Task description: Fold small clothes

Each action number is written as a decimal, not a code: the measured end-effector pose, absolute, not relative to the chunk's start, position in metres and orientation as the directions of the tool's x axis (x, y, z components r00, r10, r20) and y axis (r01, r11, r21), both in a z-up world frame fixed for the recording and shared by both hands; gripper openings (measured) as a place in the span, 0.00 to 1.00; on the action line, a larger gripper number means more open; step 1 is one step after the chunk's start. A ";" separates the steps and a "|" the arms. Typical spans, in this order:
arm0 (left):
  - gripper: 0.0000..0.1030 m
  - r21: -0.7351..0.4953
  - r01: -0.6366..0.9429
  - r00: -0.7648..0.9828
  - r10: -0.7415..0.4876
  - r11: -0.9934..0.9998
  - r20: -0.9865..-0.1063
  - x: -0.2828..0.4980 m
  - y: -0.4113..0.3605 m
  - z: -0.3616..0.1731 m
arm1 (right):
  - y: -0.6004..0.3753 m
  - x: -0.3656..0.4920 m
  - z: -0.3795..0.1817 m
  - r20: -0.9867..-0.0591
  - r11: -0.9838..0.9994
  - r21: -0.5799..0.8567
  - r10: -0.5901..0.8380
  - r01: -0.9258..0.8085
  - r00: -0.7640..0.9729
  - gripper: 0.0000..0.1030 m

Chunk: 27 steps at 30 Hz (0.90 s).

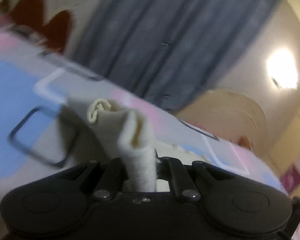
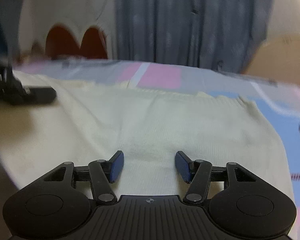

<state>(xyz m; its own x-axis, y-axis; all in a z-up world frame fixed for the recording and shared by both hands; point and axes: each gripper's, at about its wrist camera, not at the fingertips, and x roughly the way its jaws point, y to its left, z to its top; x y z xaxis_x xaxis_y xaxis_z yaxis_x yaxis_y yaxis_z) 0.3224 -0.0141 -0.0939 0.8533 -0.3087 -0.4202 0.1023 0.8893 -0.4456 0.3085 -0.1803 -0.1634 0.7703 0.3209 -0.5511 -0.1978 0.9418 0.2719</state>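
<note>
A cream knit garment [image 2: 150, 124] lies spread on a bed with a pink, blue and white patterned sheet [image 2: 160, 76]. My right gripper [image 2: 149, 166] is open, its blue pads [image 2: 117, 167] just above the cloth near its front edge, holding nothing. My left gripper [image 1: 139, 166] is shut on a bunched fold of the cream garment [image 1: 134, 138], which stands up between the jaws. The left gripper also shows as a dark shape at the left of the right wrist view [image 2: 26, 94], at the garment's far left part.
A grey-blue curtain [image 2: 190, 20] hangs behind the bed. A dark red scalloped headboard [image 2: 76, 44] stands at the back left. A tan rounded cupboard [image 1: 230, 116] and a bright lamp [image 1: 282, 70] are at the right. The sheet [image 1: 20, 92] fills the left wrist view.
</note>
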 end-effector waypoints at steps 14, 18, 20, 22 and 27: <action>0.16 -0.246 0.463 0.615 -0.508 0.852 -0.603 0.324 -0.175 -0.131 | -0.337 0.254 -0.150 -0.566 0.872 0.456 0.130 0.177 0.814 0.56; 0.53 -0.247 0.487 0.598 -0.526 0.838 -0.605 0.312 -0.172 -0.119 | -0.349 0.253 -0.137 -0.516 0.826 0.550 0.219 0.124 0.828 0.56; 0.60 -0.251 0.478 0.614 -0.525 0.841 -0.590 0.305 -0.158 -0.110 | -0.346 0.258 -0.131 -0.492 0.805 0.587 0.276 0.081 0.826 0.56; 0.60 -0.281 0.467 0.610 -0.536 0.838 -0.584 0.299 -0.146 -0.106 | -0.338 0.266 -0.131 -0.486 0.779 0.625 0.338 0.050 0.806 0.56; 0.60 -0.325 0.372 0.688 -0.493 0.870 -0.533 0.296 -0.100 -0.086 | -0.328 0.294 -0.143 -0.501 0.736 0.676 0.422 0.038 0.755 0.55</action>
<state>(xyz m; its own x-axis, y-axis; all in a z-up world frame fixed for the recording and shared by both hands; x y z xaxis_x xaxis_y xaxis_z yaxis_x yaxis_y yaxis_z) 0.2959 -0.0996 -0.0860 0.6877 -0.4932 -0.5328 0.3716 0.8695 -0.3253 0.2936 -0.3283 -0.1433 0.7554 0.4221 -0.5012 0.0375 0.7358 0.6762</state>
